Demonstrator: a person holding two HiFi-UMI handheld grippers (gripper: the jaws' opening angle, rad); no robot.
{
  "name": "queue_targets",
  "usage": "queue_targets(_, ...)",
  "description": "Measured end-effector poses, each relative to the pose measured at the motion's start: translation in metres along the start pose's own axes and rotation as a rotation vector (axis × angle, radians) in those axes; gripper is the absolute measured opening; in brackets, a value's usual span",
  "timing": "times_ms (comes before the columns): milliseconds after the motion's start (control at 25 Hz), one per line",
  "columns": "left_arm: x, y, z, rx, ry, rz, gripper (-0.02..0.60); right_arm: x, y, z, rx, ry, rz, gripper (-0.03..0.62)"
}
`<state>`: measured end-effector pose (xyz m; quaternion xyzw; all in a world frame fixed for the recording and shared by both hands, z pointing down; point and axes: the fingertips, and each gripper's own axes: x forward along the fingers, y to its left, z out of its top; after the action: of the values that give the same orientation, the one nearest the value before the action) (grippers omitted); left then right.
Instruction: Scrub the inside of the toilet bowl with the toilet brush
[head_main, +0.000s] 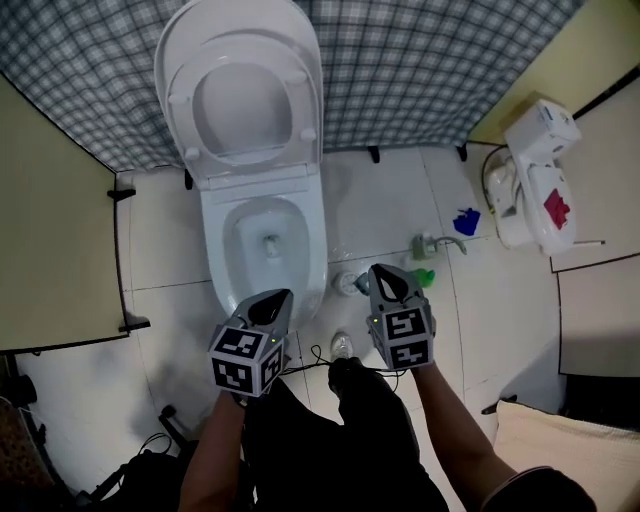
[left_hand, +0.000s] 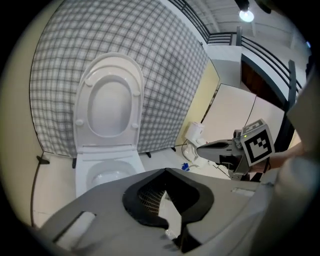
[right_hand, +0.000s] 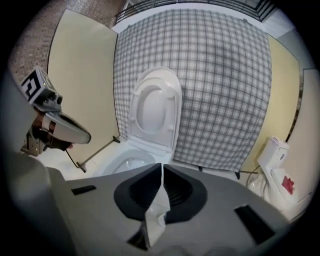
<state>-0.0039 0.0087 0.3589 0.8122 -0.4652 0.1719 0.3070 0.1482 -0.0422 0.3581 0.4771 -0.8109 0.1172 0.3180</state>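
Note:
The white toilet (head_main: 265, 240) stands against the checked wall with its lid and seat (head_main: 240, 95) raised, and the bowl holds a little water. My left gripper (head_main: 271, 299) hovers over the bowl's near rim, its tips together and nothing between them. My right gripper (head_main: 390, 283) is held over the floor just right of the bowl, also shut and empty. In the right gripper view the jaws (right_hand: 161, 166) meet at a thin slit. I cannot pick out a toilet brush with certainty.
On the tiles right of the toilet lie a small round object (head_main: 347, 283), a green item (head_main: 425, 277), a pale bottle-like thing (head_main: 425, 245) and a blue scrap (head_main: 466, 221). A white unit with a red mark (head_main: 540, 175) sits at the right wall. Yellow partitions (head_main: 50, 240) flank the stall.

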Motion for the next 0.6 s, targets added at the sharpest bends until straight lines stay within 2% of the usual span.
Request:
queue_targets(40, -0.012, 0.002, 0.009, 0.002, -0.019, 0.01, 0.009, -0.007, 0.008, 0.015, 0.013, -0.026, 0.026, 0.0)
queue_targets(280, -0.082, -0.002, 0.075, 0.024, -0.158, 0.048, 0.009, -0.06, 0.046, 0.118, 0.078, -0.208, 0.16, 0.001)
queue_targets(440, -0.131, -0.016, 0.107, 0.03, -0.23, 0.049, 0.009, -0.107, 0.092, 0.17, 0.048, -0.334, 0.322, 0.001)
queue_targets(600, -0.163, -0.027, 0.146, 0.069, -0.314, 0.028, 0.009, -0.138, 0.109, 0.22, 0.052, -0.454, 0.366, 0.001)
